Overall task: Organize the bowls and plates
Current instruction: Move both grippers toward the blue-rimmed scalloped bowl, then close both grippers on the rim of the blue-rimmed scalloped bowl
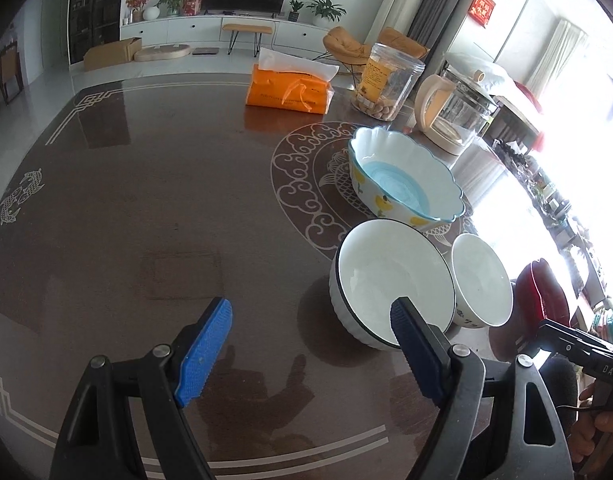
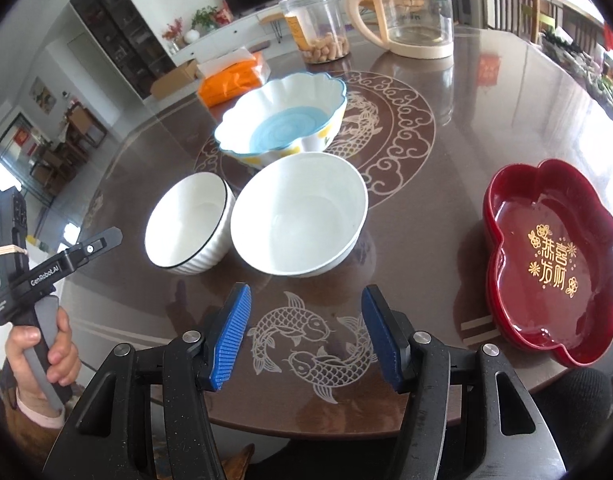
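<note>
Three bowls stand together on the dark round table [image 2: 446,168]. A scalloped bowl with a blue inside [image 2: 282,118] [image 1: 402,178] is farthest. A ribbed white bowl with a dark rim [image 2: 188,226] [image 1: 390,282] and a plain white bowl [image 2: 300,222] [image 1: 480,280] stand side by side in front of it. A stack of red flower-shaped plates [image 2: 554,256] sits at the right; its edge shows in the left wrist view [image 1: 542,292]. My left gripper [image 1: 310,344] is open and empty, its right finger just in front of the ribbed bowl. My right gripper [image 2: 306,336] is open and empty, short of the plain bowl.
At the far side of the table stand an orange tissue pack [image 1: 290,90], a clear plastic jar of snacks [image 1: 386,80] and a glass kettle with a cream handle [image 2: 410,12]. The table's near edge [image 2: 346,432] lies under my right gripper.
</note>
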Demonstrator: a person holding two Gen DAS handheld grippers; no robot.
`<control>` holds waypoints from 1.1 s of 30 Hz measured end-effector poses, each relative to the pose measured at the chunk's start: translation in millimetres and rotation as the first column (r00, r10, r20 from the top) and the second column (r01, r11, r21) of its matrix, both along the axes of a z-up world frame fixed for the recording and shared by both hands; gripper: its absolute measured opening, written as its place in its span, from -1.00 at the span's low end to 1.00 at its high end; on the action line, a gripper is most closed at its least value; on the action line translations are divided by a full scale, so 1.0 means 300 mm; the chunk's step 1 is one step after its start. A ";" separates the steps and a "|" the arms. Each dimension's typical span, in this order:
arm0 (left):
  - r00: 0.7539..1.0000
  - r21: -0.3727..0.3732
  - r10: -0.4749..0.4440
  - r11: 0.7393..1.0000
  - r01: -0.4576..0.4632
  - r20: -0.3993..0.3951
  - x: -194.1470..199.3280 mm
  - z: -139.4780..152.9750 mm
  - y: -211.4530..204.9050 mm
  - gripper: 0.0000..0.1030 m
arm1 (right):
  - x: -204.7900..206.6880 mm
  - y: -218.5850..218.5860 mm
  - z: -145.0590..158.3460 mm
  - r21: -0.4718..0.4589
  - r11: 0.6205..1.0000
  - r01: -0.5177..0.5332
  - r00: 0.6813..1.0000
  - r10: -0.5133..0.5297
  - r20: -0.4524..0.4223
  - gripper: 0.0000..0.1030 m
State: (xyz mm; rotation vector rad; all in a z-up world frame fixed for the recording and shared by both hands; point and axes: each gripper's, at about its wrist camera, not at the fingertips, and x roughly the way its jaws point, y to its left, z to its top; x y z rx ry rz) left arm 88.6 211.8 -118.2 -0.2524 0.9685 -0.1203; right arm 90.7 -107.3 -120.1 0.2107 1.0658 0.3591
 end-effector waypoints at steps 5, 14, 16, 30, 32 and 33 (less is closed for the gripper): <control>0.999 -0.020 -0.041 0.999 0.040 -0.016 0.112 0.015 0.033 0.58 | 0.093 -0.035 0.022 -0.024 0.999 0.028 1.000 -0.028 -0.010 0.23; 0.988 -0.073 -0.096 0.993 0.088 -0.123 0.560 0.003 -0.027 0.57 | 0.468 -0.048 0.078 0.053 0.995 0.079 0.995 -0.075 -0.071 0.23; 0.981 -0.075 -0.095 0.994 0.084 -0.168 0.649 -0.023 -0.058 0.56 | 0.559 -0.031 0.055 0.052 0.995 0.087 0.991 -0.081 -0.108 0.23; 0.945 0.001 -0.127 0.991 0.134 -0.302 0.808 -0.177 -0.198 -0.32 | 0.853 0.058 -0.199 -0.011 0.997 0.073 0.950 -0.073 -0.302 -0.42; 0.939 0.001 -0.146 0.988 0.154 -0.313 0.806 -0.189 -0.222 -0.51 | 0.864 0.062 -0.215 0.002 0.998 0.069 0.947 -0.065 -0.313 -0.61; 0.935 -0.009 -0.159 0.986 0.165 -0.318 0.805 -0.195 -0.234 -0.70 | 0.867 0.065 -0.221 0.012 0.998 0.067 0.946 -0.060 -0.319 -0.66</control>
